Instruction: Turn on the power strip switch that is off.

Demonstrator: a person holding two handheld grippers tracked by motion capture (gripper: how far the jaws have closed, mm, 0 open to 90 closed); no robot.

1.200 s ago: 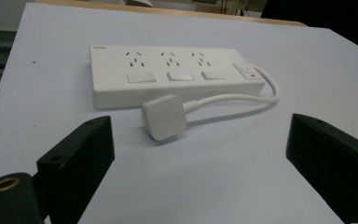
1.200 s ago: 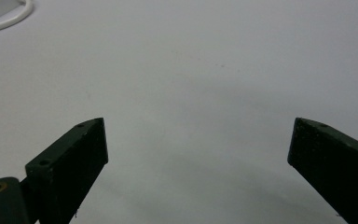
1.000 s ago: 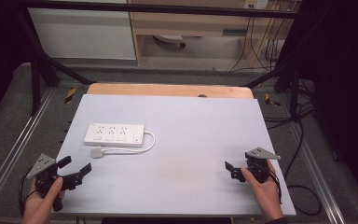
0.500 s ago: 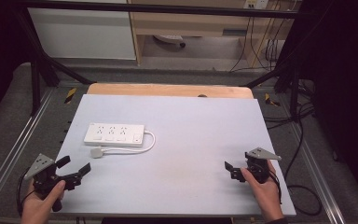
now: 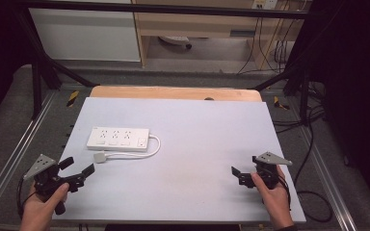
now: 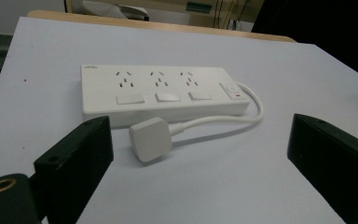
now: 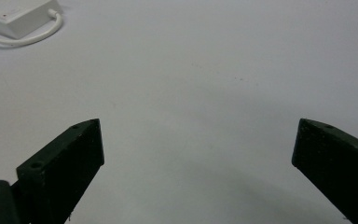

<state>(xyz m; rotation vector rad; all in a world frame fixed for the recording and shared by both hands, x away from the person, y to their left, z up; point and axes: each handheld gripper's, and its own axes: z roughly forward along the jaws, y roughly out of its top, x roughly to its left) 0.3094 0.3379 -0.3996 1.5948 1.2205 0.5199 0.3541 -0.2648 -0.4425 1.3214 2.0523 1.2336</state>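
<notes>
A white power strip (image 5: 118, 138) with three sockets lies flat on the left half of the pale table (image 5: 207, 130). Its cable (image 5: 152, 147) loops back to a white plug (image 5: 99, 157) lying loose in front of it. My left gripper (image 5: 78, 166) is held near the front left corner, open and empty, a short way from the plug. In the left gripper view the plug (image 6: 150, 138) and strip (image 6: 163, 91) lie ahead between the wide-apart jaws of the left gripper (image 6: 199, 128). My right gripper (image 5: 239, 176) hovers open and empty at the front right; (image 7: 199, 126) bare table lies between its jaws.
A wooden board edge (image 5: 173, 92) runs along the table's back. Metal frame rails (image 5: 9, 163) flank both sides, with cables on the floor (image 5: 313, 144) at the right. The strip's switch end (image 7: 14, 18) is far off at the right gripper view's top left.
The left hand and gripper have shifted very slightly near the front left corner. The right gripper, strip and plug stay where they were.
</notes>
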